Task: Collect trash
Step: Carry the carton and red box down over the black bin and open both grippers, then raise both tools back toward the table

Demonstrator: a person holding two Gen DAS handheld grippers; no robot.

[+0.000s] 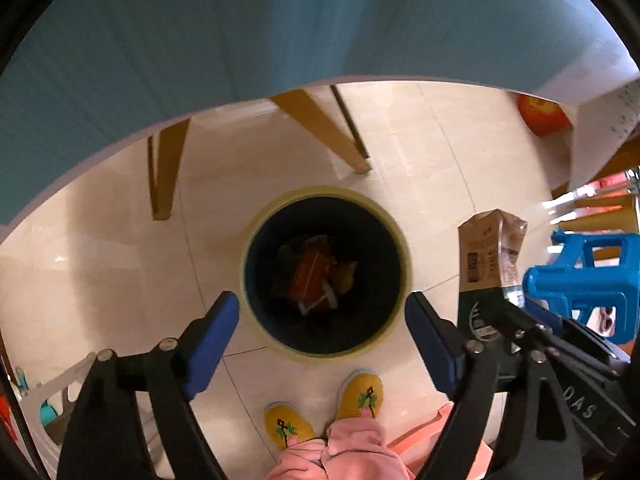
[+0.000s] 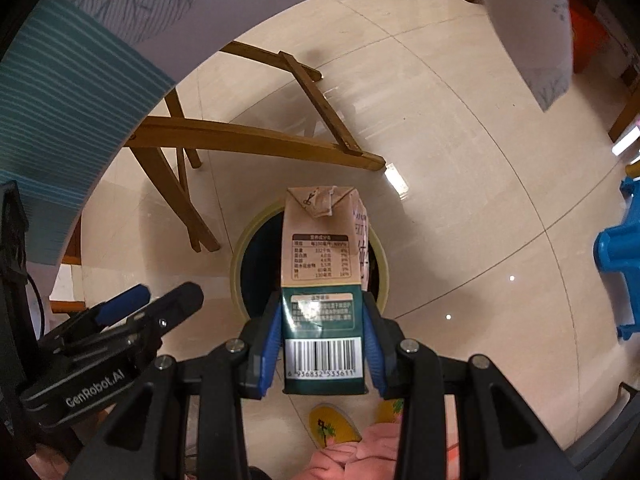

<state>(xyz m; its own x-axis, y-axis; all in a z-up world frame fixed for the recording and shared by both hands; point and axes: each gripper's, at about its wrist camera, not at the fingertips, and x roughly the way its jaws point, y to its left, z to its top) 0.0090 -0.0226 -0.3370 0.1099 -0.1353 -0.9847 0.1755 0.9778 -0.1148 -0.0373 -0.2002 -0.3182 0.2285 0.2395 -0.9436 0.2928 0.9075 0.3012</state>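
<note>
A round bin with a pale yellow rim (image 1: 394,224) stands on the tiled floor, with red and yellow trash (image 1: 314,276) at its bottom. My left gripper (image 1: 322,316) is open and empty, held above the bin's near rim. My right gripper (image 2: 323,340) is shut on a brown and green milk carton (image 2: 320,276) and holds it upright over the bin (image 2: 239,252). The carton also shows at the right of the left wrist view (image 1: 486,264). The left gripper shows at the lower left of the right wrist view (image 2: 156,300).
A table with a teal cloth (image 1: 200,40) and wooden legs (image 1: 324,128) stands behind the bin. A blue plastic stool (image 1: 580,280) is to the right. A white basket (image 1: 60,396) is at the lower left. My yellow slippers (image 1: 360,396) are just before the bin.
</note>
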